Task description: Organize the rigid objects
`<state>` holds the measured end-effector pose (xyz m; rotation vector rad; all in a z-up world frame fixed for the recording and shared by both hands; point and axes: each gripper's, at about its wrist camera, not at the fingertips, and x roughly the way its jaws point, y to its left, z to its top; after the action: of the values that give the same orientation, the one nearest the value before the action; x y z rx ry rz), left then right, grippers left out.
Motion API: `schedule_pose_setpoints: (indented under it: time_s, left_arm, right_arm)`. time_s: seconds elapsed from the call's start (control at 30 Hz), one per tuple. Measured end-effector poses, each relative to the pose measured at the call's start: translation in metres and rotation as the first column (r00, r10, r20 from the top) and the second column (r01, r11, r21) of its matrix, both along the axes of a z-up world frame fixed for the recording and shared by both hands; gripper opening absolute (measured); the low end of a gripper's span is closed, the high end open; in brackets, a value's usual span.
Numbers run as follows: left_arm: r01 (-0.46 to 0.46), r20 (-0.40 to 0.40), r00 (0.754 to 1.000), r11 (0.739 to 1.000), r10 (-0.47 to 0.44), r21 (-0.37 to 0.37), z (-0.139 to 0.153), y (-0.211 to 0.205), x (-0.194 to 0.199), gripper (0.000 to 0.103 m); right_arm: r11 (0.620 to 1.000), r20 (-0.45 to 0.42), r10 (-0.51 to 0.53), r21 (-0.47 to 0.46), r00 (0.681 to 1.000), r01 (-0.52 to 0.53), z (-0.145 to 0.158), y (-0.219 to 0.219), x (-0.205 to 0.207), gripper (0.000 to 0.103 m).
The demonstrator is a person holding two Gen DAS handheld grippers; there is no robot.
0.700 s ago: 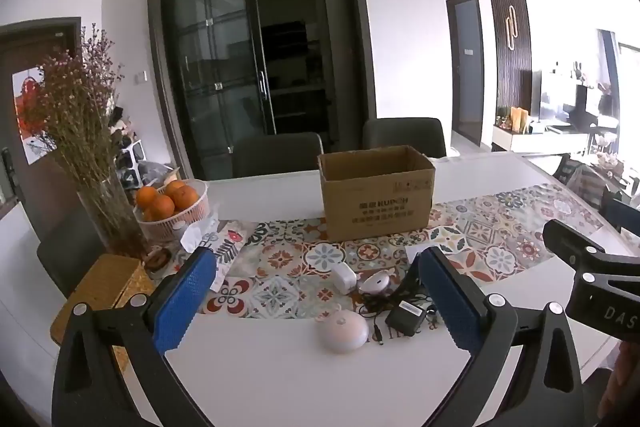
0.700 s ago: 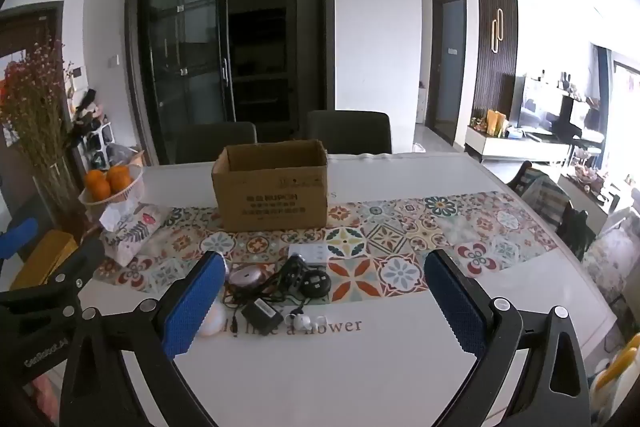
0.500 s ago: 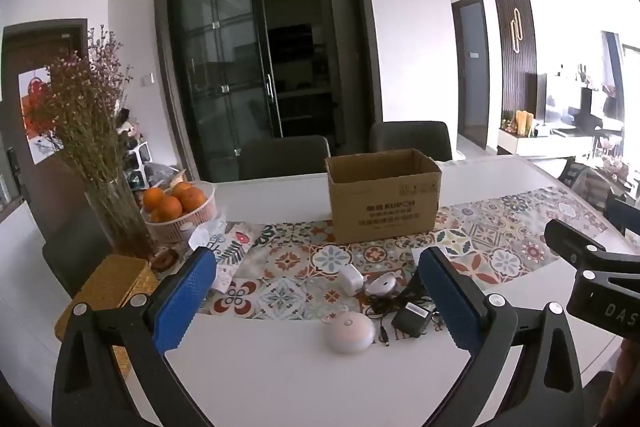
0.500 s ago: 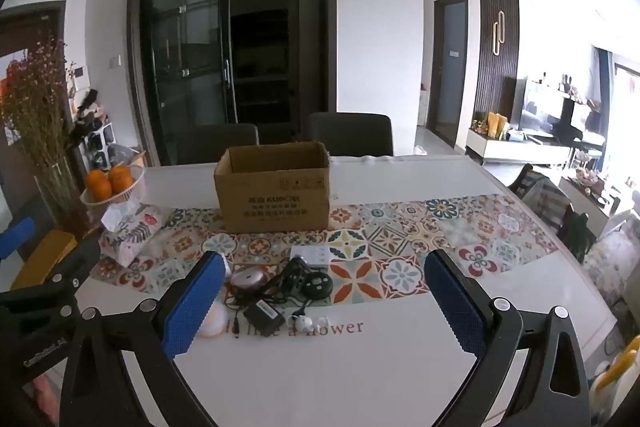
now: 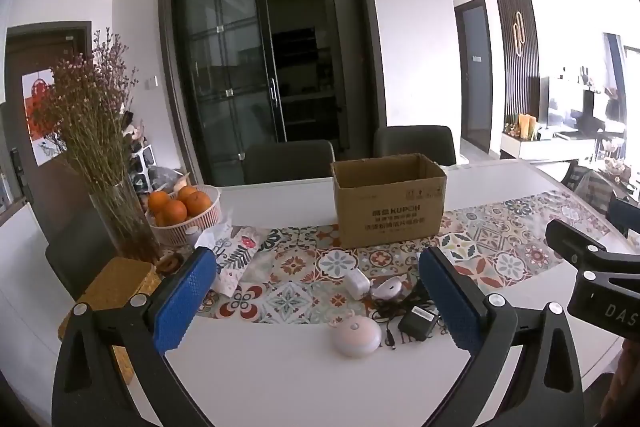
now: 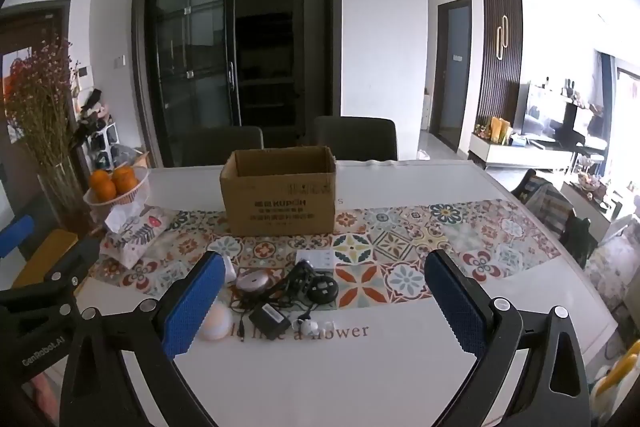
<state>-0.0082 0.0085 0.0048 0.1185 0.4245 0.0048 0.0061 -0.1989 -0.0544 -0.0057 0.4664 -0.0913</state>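
An open cardboard box stands on the patterned runner. In front of it lies a cluster of small devices: a round white puck, a black power adapter with tangled cable, a white plug, a pinkish round device, a black round device, a white flat box and white earbuds. My left gripper and right gripper hover open above the near table edge, short of the cluster, holding nothing.
A basket of oranges, a glass vase of dried flowers, a tissue pack and a woven yellow box sit at the left. Two dark chairs stand behind the white table.
Both views have shifted slightly; the objects sit a little lower and nearer in frame. Both grippers stay wide open, and nothing on the table has moved.
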Motion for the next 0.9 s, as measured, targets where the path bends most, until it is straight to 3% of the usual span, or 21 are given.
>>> schedule_pose_setpoints:
  time_s: [0.9]
  left_arm:
    - [0.013,0.004,1.000,1.000,-0.013,-0.001,0.0042,0.0012,-0.0047,0.103]
  right_arm:
    - [1.000,0.001,-0.001,-0.003,1.000,0.001,0.0021,-0.0010,-0.0016,0.101]
